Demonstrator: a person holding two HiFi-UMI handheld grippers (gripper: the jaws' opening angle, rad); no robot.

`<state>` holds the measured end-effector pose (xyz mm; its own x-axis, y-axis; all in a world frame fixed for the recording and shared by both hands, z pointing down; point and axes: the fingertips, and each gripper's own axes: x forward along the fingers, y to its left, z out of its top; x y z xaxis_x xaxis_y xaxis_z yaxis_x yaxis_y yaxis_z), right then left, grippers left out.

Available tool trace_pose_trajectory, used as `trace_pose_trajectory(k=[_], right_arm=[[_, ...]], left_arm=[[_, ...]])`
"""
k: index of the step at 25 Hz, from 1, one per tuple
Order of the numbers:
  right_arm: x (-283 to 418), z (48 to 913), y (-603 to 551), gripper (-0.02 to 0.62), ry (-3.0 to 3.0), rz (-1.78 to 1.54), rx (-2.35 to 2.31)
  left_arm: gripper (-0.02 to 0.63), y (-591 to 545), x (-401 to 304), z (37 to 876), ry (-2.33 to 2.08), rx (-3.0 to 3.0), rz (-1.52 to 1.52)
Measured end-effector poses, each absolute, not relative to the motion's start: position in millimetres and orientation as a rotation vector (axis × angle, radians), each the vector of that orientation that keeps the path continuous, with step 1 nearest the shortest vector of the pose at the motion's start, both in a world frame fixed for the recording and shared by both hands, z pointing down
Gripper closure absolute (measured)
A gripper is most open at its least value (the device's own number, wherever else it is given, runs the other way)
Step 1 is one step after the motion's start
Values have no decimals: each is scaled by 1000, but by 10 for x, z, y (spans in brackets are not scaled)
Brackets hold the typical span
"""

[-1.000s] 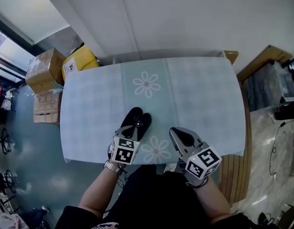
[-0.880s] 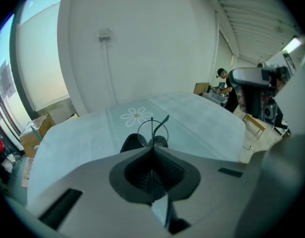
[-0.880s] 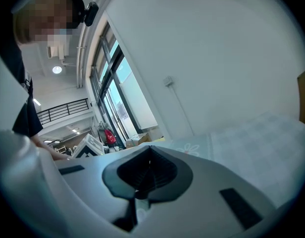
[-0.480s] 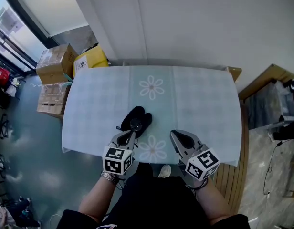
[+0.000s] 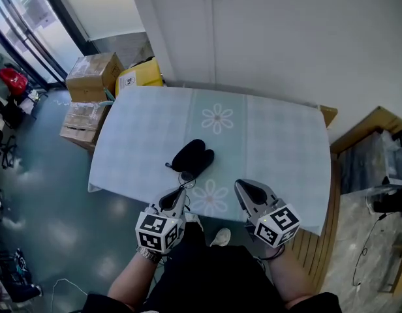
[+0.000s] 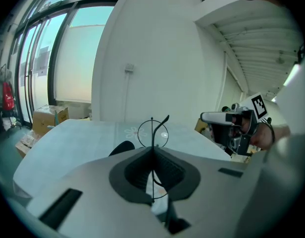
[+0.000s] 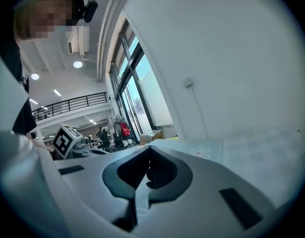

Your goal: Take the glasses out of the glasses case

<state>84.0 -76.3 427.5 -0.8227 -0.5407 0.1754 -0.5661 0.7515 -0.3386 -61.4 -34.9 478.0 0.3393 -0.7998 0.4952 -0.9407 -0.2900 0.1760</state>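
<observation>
At the near table edge, the left gripper [image 5: 179,197] clamps the thin wire-framed glasses [image 6: 152,132] and holds them up. To its right, the right gripper [image 5: 245,189] has its jaws pressed together with nothing between them. Just beyond, the black glasses case [image 5: 192,156] lies spread apart on the table [image 5: 279,149], so the glasses look to be out, with only setting them down left.

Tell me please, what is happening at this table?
A person holds a gripper in each hand at a table. The left gripper is shut on the thin wire-framed glasses, which are now out of the black glasses case. The case lies open on the table. The right gripper has its fingers closed on nothing and waits near the table's front edge.
</observation>
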Motion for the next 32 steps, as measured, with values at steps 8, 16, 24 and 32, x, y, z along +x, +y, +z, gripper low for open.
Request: trace_pose_trajectory(k=[8,16,24,32], right_arm=[[671,4219,-529,572,-2894,580,884],[370,4262,-293,572,-2873,590,928],[64,4273,-57,572,-2830,602,1035],[-63,4286,174,572,-2769,595,1149]], left_arm=[[577,-44,-594,4627,-1511,2219,432],[577,110,-842,4552,-1465,2278,403],[577,224,-1122,4520,-1363,2367,402],[577,324,-1251,4564,-1254,2424,386]])
